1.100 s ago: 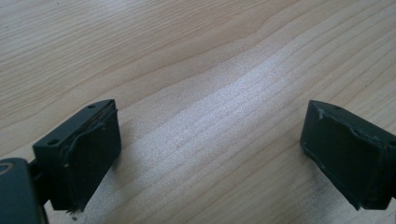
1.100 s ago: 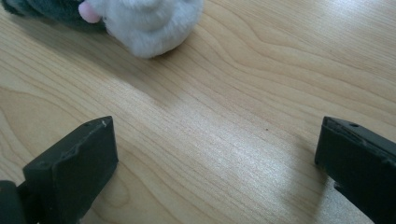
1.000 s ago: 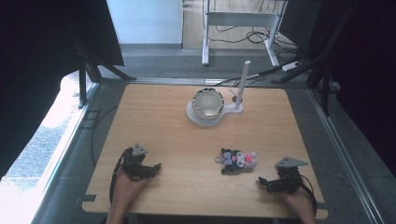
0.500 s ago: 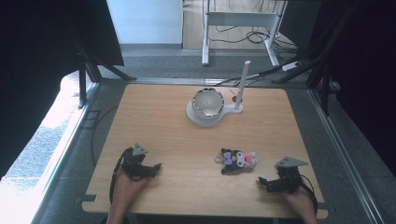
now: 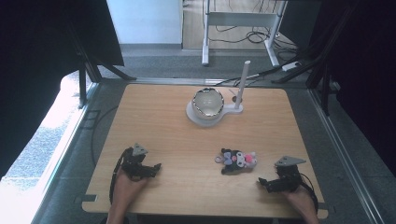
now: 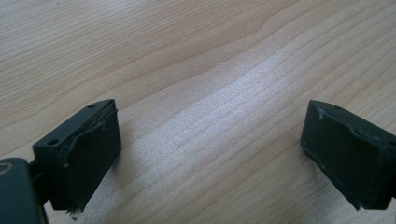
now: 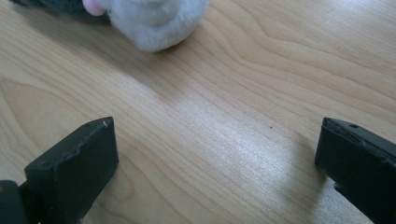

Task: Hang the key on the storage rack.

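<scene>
Both grippers sit low at the near edge of the table (image 5: 154,116), and I read that as a resting stance: hands down, nothing in hand. My left gripper (image 5: 150,169) rests at the near left, jaws spread wide; in the left gripper view the two black pads (image 6: 88,154) stand far apart with only bare wood grain between them. My right gripper (image 5: 266,183) rests at the near right, likewise spread and empty, its pads (image 7: 74,168) well apart over bare wood in its own view.

The thing nearest my right hand is the plush toy (image 5: 236,160), lying flat on the wood just ahead and to the left of that gripper. It is dark with pale and pink parts; in the right gripper view its soft grey-white end (image 7: 154,21) pokes in at the top, near the jaws but not between them. I judge the right gripper is parked facing it so a short push forward would bring the jaws around it.

Farther back, near the middle of the table, a bowl (image 5: 208,102) sits on a white base (image 5: 226,113) with a white post (image 5: 242,84) rising beside it, well apart from the toy.

Count: two grippers, one plush toy, one bowl, one base, one post.
</scene>
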Available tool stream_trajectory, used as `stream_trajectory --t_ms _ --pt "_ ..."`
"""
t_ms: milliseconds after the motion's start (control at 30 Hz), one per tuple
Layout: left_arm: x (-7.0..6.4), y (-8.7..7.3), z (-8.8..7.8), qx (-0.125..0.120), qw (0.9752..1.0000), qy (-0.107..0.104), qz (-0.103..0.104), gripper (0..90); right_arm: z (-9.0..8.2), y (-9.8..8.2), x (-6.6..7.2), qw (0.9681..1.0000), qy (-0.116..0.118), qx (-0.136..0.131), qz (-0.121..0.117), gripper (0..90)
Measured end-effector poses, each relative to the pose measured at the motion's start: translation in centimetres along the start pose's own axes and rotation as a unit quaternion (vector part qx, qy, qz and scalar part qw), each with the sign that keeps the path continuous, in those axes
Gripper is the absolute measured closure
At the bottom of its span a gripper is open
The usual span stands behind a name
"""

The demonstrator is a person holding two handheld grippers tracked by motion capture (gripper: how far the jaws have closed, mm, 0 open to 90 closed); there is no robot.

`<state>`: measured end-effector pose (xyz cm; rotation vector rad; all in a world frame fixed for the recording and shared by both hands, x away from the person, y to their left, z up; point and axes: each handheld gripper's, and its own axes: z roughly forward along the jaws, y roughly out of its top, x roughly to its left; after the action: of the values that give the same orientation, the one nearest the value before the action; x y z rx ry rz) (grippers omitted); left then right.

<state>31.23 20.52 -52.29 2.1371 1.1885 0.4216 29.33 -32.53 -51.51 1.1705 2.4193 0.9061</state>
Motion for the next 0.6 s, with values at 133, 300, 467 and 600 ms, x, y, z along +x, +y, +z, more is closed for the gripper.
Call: stream_trajectory --t_ms 133,300,467,600 --pt "0.0 0.0 0.0 0.0 1.0 0.0 0.0 4.9 -0.1 0.5 0.1 0.9997 0.001 0.016 -0.017 0.0" --pt "0.0 0.0 0.0 0.0 1.0 0.0 0.0 4.9 -0.2 1.2 0.0 0.999 0.008 0.029 -0.034 0.0" --pt "0.0 0.0 0.0 0.0 1.0 0.0 0.0 4.9 -0.3 2.2 -0.1 0.9975 0.017 0.051 -0.046 0.0" --pt "0.0 0.0 0.0 0.0 1.0 0.0 0.0 4.9 -0.3 2.7 -0.2 0.9966 0.018 0.06 -0.053 0.0"
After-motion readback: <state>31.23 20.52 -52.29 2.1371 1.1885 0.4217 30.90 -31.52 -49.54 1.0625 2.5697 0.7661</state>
